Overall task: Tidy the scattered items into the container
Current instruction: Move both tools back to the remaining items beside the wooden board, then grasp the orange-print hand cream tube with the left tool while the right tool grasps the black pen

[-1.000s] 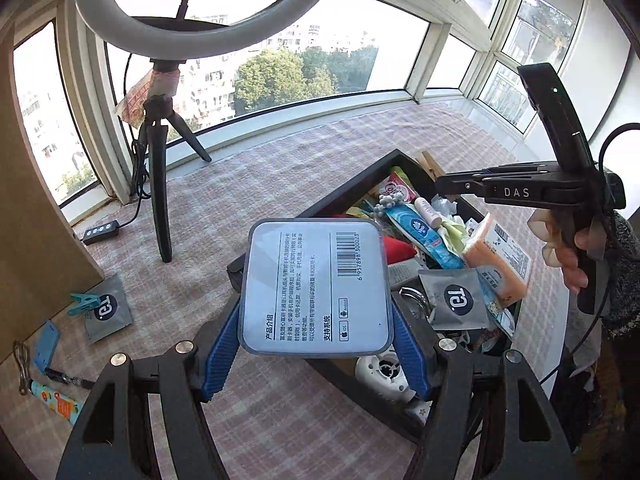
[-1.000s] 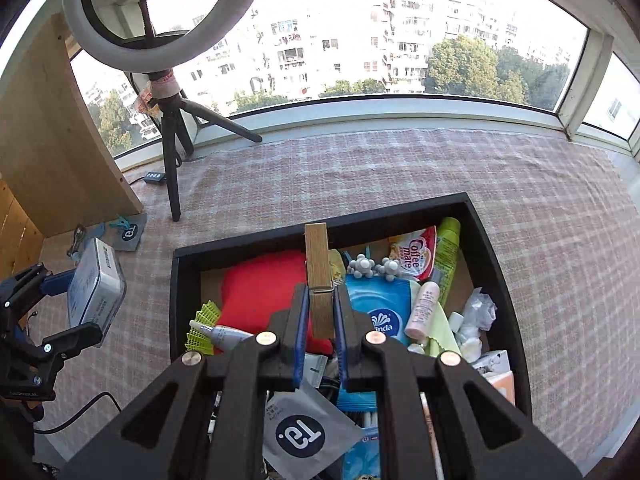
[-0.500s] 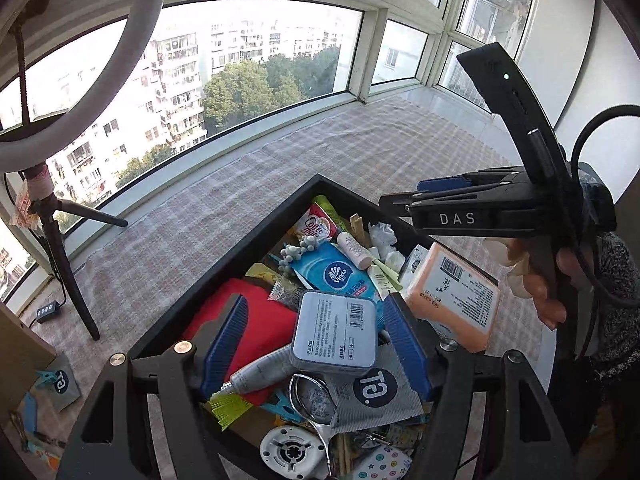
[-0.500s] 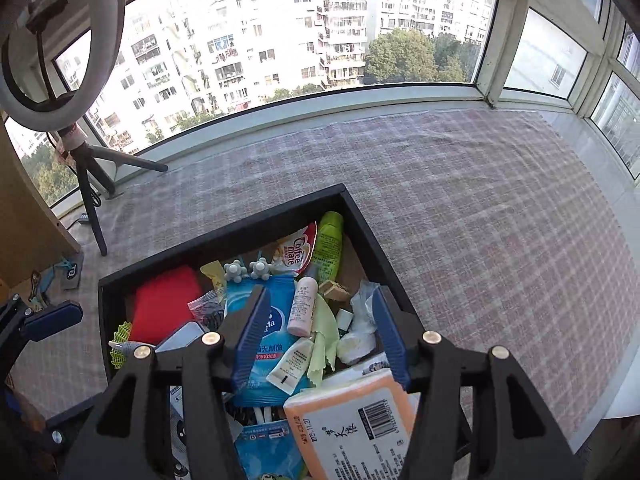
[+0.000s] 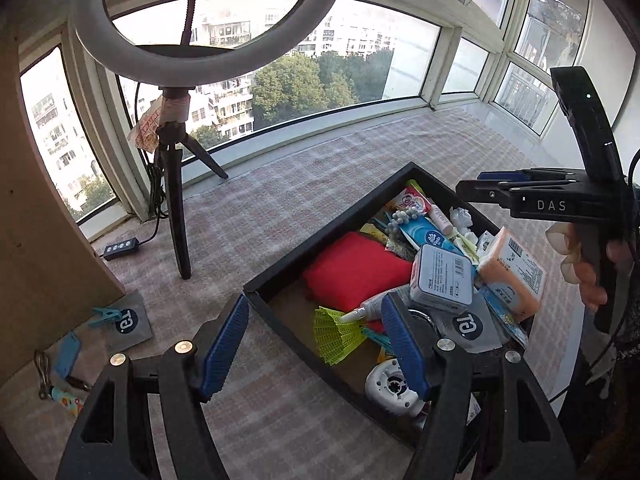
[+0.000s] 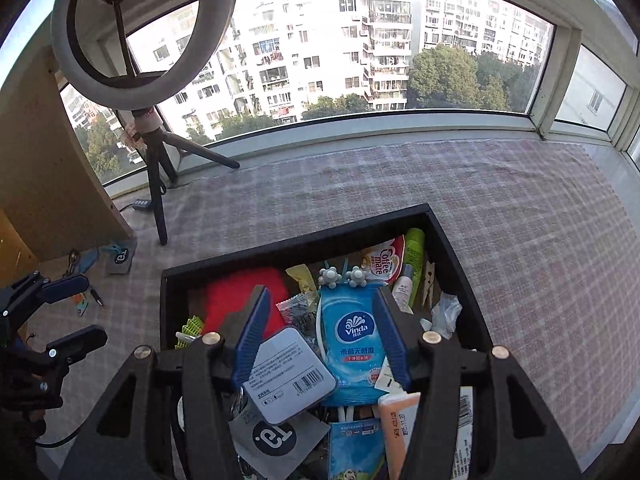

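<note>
Now our left gripper [image 5: 314,340] and right gripper [image 6: 320,332] both gape wide and empty over the crammed black rectangular box [image 5: 332,222], while a grey foil sachet [image 5: 128,320], blue plastic clip [image 5: 105,315] and small keyring bits [image 5: 56,376] remain scattered on the checked cloth [image 5: 280,184].

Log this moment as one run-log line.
left tool: open, empty | right tool: open, empty | tin: in black tray | grey pouch, blue clip: on cloth outside tray

Both grippers [image 5: 316,344] [image 6: 324,340] agape (empty)
</note>
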